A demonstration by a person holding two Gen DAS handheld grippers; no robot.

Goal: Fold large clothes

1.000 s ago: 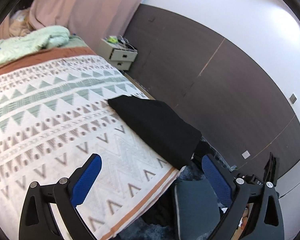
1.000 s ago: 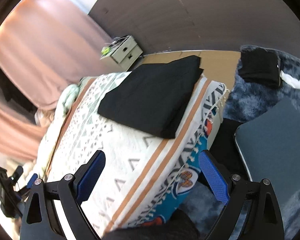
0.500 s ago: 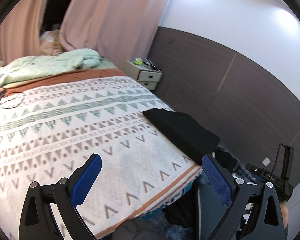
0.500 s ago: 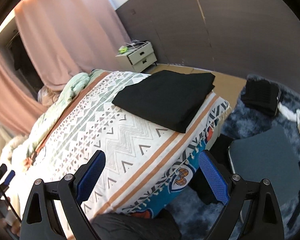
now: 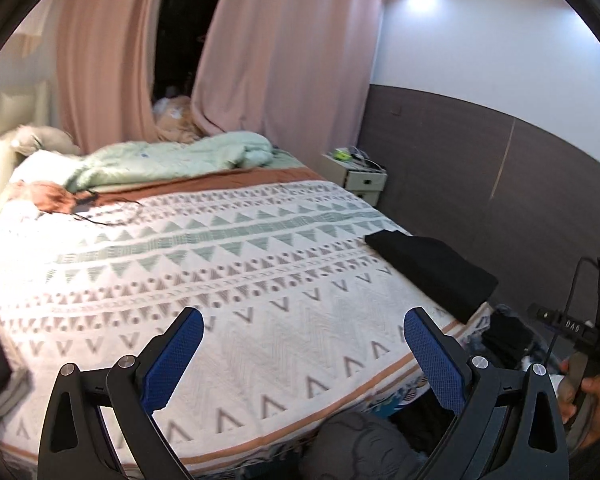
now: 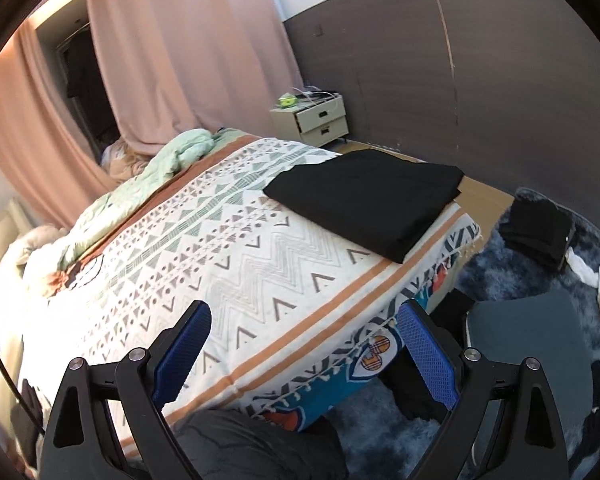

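Note:
A folded black garment lies flat at the bed's right corner; it also shows in the right wrist view. My left gripper is open and empty, held above the bed's near edge, well left of the garment. My right gripper is open and empty, held off the bed's foot edge, below and short of the garment. The right gripper's handle, held in a hand, shows at the far right of the left wrist view.
The bed carries a white patterned blanket and a green duvet at the head. A nightstand stands by the dark wall. A grey cushion, dark clothes and a blue rug lie on the floor.
Both grippers have pulled back and tilted up from the bed, so the garment sits farther away and more of the room shows. Both stay open and empty.

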